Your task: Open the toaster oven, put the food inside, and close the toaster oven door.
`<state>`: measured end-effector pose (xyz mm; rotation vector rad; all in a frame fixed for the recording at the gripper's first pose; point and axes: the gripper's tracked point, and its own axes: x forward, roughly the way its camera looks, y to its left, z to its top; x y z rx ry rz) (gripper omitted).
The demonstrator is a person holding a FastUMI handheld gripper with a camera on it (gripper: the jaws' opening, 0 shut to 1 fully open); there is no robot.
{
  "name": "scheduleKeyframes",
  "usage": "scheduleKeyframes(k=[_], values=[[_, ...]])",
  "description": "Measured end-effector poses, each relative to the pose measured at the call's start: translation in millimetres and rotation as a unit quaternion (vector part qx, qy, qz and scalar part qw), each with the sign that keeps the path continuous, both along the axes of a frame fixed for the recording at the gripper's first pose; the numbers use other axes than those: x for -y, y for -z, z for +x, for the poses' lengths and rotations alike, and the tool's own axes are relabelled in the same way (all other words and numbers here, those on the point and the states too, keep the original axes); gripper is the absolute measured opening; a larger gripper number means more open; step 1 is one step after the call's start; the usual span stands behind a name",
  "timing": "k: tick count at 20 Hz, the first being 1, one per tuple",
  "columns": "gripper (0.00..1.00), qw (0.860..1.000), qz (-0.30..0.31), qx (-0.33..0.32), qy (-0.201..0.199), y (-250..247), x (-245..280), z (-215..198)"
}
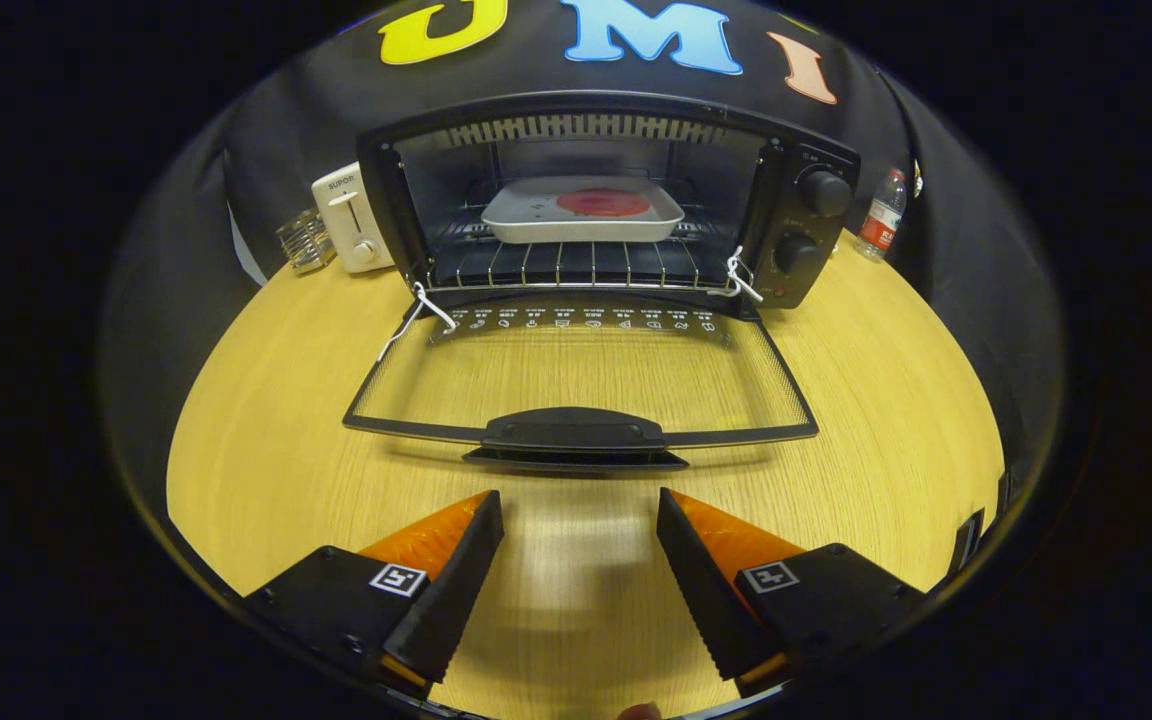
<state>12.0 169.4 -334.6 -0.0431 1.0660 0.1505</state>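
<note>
In the upper centre of the frame, on the wire rack (pixel 576 262) inside the black toaster oven (pixel 604 200), sits a shallow pale square tray (pixel 536 220) carrying a flat round red piece of food (pixel 603 203). The oven's glass door (pixel 576 375) hangs fully open, folded down flat toward the round light-wood table (pixel 266 470), and its dark curved handle (pixel 574 430) lies at the middle of the frame, just ahead of the fingertips. Two black knobs (pixel 824 190) stack on the oven's right-hand panel.

At the bottom of the frame the gripper (pixel 580 510) points at that handle with its fingers spread apart and nothing between them but bare tabletop.

Judged from this layout, the opening and the loading are done: the door is down and the food rests inside. What remains is the closing, which would likely mean getting under or onto the handle and swinging the door up.

Further out, a white pop-up toaster (pixel 351 218) and a small clear glass holder (pixel 304 242) stand to the oven's left, in the upper left. A clear plastic bottle with a red label (pixel 881 215) stands at the upper right.
</note>
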Motion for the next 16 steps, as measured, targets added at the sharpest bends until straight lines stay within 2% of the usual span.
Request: scheduleKeyframes(k=[7,10,16], values=[[0.98,1.0,-0.003,0.011,0.02,6.1,-4.3,13.2],[0.99,0.999,-0.011,0.03,0.009,5.0,-2.7,13.8],[0.97,0.998,-0.025,0.054,0.015,-7.4,0.1,12.9]])
